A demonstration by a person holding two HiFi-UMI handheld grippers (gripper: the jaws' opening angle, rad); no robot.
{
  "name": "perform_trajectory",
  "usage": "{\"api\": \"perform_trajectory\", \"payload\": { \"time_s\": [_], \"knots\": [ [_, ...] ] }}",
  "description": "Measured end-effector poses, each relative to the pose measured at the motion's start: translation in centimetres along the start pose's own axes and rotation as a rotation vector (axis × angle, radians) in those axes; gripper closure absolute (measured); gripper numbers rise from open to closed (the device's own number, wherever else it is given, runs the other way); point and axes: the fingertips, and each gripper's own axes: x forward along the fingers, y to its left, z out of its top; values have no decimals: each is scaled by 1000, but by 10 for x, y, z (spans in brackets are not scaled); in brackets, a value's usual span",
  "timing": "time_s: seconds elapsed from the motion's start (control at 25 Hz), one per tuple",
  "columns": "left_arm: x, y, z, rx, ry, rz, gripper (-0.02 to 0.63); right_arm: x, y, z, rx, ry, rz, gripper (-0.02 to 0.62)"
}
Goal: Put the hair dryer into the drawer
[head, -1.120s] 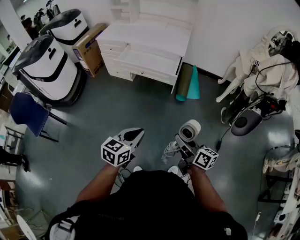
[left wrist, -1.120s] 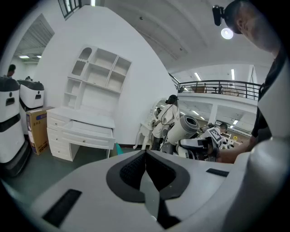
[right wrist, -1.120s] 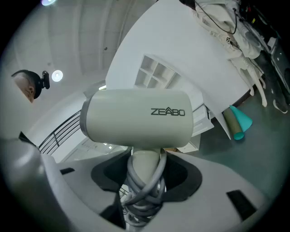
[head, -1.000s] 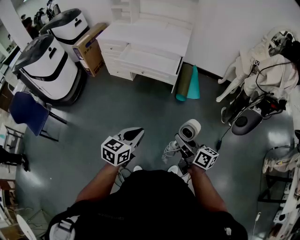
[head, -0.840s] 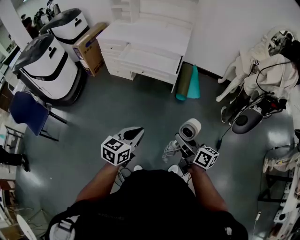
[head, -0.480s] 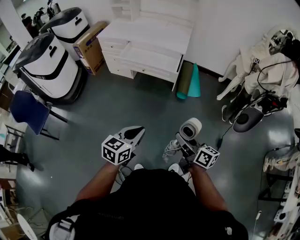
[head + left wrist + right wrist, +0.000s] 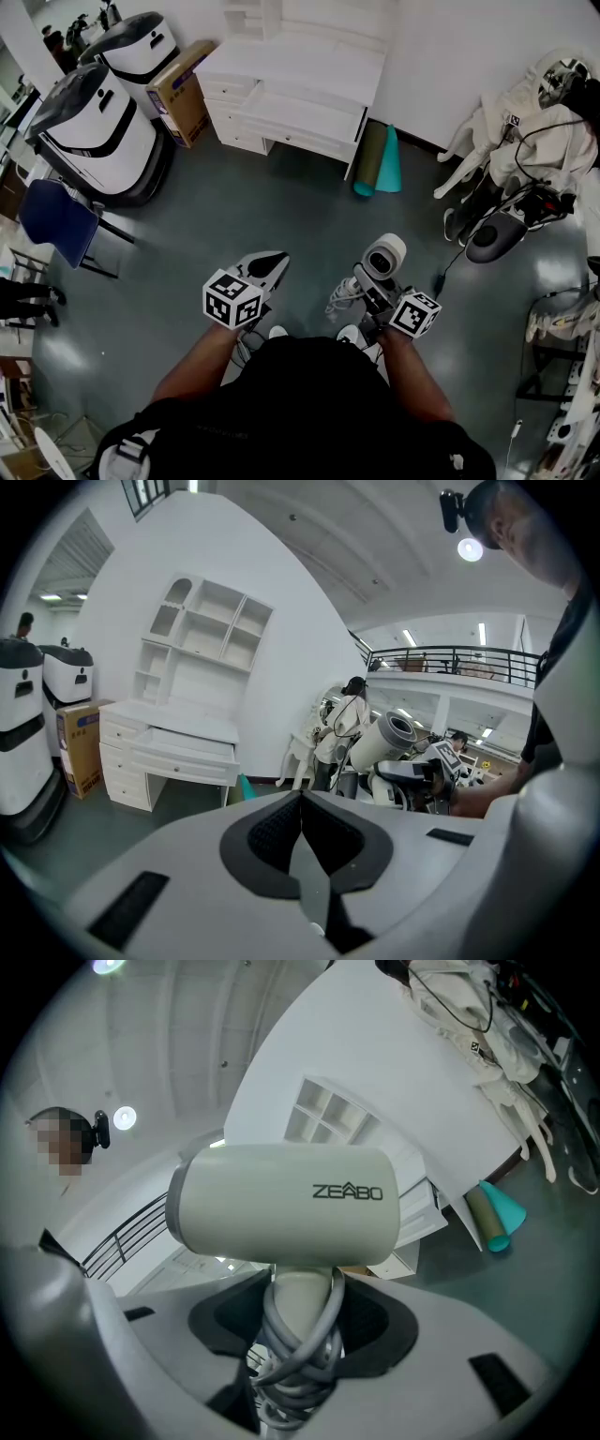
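While the right tongs (image 7: pixel 298 1340) are clamped on its handle, the hair dryer (image 7: pixel 281 1206) stands upright above the jaws. It has a pale grey-white barrel printed "ZEABO", and a grey cord is wound round the handle. From the head view it is held over the floor in front of the person, well apart from the drawer (image 7: pixel 302 120).

The left tongs (image 7: pixel 302 841) have their jaws together, with nothing between them.

The floor (image 7: pixel 253 206) is dark grey and glossy. A white counter (image 7: pixel 309 66) stands against the far wall with the drawer pulled out. Two rolled mats (image 7: pixel 377 161), one olive and one teal, lean beside it. Two white machines (image 7: pixel 94 127), a cardboard box (image 7: pixel 178 94) and a blue chair (image 7: pixel 52 225) stand to the left. A white chair (image 7: pixel 506 131) heaped with cloth and cables stands to the right.

The drawer's inside reads as plain white, so any contents cannot be told. The lower end of the dryer's handle is hidden between the pads. The person's torso covers the floor nearest the camera.
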Motion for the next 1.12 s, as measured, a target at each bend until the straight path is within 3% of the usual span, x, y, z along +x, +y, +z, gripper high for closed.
{"api": "perform_trajectory", "payload": {
  "time_s": [1.12],
  "knots": [
    [-33, 22, -9, 3, -2, -39, 595, 13, 16, -24, 3, -20, -48, 373]
  ]
}}
